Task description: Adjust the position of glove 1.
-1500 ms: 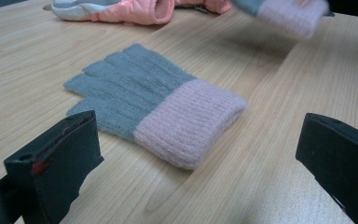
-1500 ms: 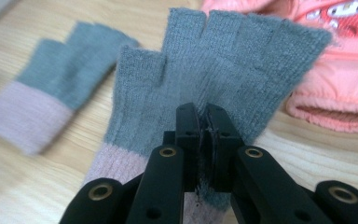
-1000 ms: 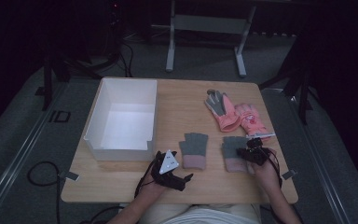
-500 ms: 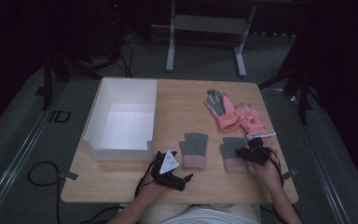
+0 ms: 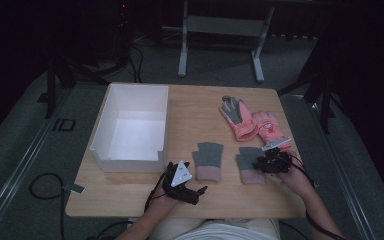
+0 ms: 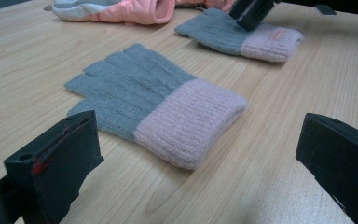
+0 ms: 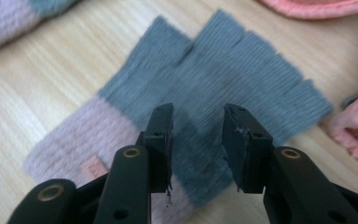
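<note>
Two grey knit gloves with pink cuffs lie flat near the table's front edge. My left gripper [image 5: 190, 178] [image 6: 196, 158] is low on the table just left of the left-hand glove [image 5: 208, 160] [image 6: 144, 93], jaws wide open and empty. My right gripper [image 5: 270, 161] [image 7: 198, 144] hovers over the right-hand glove [image 5: 249, 164] [image 7: 242, 70]. Its jaws have just been opening and stand apart above the grey knit, which lies flat under them, not pinched. The left gripper view shows that gripper [image 6: 251, 11] over the far glove [image 6: 223, 32].
A white open box [image 5: 130, 100] stands on the left half of the wooden table [image 5: 195, 115]. A pair of pink padded gloves [image 5: 252, 122] [image 6: 130, 9] lies behind the knit gloves at the right. Cables trail on the floor at the left.
</note>
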The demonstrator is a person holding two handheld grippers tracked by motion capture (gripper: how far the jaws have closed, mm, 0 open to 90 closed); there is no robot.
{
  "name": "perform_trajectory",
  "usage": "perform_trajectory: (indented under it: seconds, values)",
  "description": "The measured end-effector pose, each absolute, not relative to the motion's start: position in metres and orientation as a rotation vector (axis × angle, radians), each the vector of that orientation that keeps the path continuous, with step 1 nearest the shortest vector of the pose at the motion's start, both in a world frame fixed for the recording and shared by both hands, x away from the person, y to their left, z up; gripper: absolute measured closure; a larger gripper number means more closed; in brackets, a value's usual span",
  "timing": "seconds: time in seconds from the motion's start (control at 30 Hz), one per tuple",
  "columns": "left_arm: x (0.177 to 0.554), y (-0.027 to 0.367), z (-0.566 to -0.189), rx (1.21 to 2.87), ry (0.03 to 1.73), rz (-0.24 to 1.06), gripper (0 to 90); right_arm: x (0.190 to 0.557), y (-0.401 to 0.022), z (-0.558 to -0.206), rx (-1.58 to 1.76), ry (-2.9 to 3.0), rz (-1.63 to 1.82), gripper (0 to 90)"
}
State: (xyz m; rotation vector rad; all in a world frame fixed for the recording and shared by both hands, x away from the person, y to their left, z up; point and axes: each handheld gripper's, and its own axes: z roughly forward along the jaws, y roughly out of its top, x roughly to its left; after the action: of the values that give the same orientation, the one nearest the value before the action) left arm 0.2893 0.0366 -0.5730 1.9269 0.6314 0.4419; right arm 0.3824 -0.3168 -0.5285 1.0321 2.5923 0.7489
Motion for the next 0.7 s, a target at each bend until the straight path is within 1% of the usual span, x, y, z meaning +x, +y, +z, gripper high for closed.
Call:
perform_trajectory:
  seconds: [0.2,0.3,0.4,0.5,0.53,0.6,0.7]
  values:
    - [0.289,0.037,-0.573,1.926,0.633,0.441,0.0,0.386,-0.315,-0.534,1.071,2.591,0.787,60.7]
    - [0.289,0.036,-0.573,1.926,0.632,0.443,0.0,0.384,-0.314,-0.539,1.084,2.565,0.79,62.2]
    - [0.289,0.037,-0.573,1.927,0.63,0.445,0.0,0.38,-0.312,-0.541,1.085,2.537,0.783,68.4]
    - [0.289,0.037,-0.573,1.925,0.63,0.442,0.0,0.379,-0.31,-0.541,1.127,2.507,0.778,77.8]
    - [0.289,0.037,-0.573,1.925,0.63,0.442,0.0,0.379,-0.31,-0.541,1.127,2.507,0.778,77.8]
    - [0.289,0.037,-0.573,1.926,0.628,0.443,0.0,0.379,-0.308,-0.541,1.179,2.476,0.771,82.8]
    - [0.289,0.037,-0.573,1.925,0.629,0.439,0.0,0.378,-0.306,-0.54,1.216,2.455,0.766,84.5]
